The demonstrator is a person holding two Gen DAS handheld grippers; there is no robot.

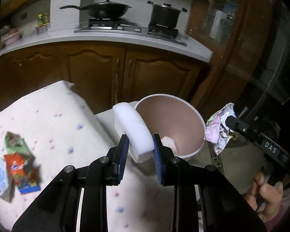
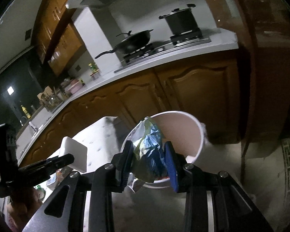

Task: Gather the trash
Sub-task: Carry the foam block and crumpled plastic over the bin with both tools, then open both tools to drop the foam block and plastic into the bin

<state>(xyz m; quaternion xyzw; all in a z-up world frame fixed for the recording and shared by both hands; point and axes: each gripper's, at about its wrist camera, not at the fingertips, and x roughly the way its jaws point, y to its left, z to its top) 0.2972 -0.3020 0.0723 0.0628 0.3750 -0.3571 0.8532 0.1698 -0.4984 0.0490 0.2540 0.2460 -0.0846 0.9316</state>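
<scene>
- Your left gripper (image 1: 140, 145) clamps a curved slab of white foam (image 1: 132, 129) between its blue pads, the slab rising up and away from the jaws at the near rim of the round white bin with the pinkish inside (image 1: 191, 108).
- Your right gripper (image 2: 148, 158) pinches a crumpled wad of blue, yellow-green and white wrapper (image 2: 147, 145), which bulges above the jaws and overlaps the bin's near rim in the right wrist view.
- In the left wrist view that same wad looks silvery and pastel, held just outside the bin's right edge by the black finger of your right gripper.
- The bin sits at the end of a table under a white cloth with small pink and blue specks (image 1: 48, 116); a piece of white material (image 1: 169, 143) already lies at its bottom.
- More trash waits on the cloth to your left: a green packet (image 1: 14, 143), an orange-red wrapper (image 1: 17, 166) and a pale blue carton (image 1: 1, 176), bunched close together and blurred.
- Behind the bin, brown wooden cabinet doors (image 1: 98, 71) carry a white counter with a gas hob, a black lidded wok (image 1: 104, 9) and a black lidded stockpot (image 1: 165, 14).
- Your right hand (image 1: 266, 197) shows at the lower right edge of the left wrist view.
</scene>
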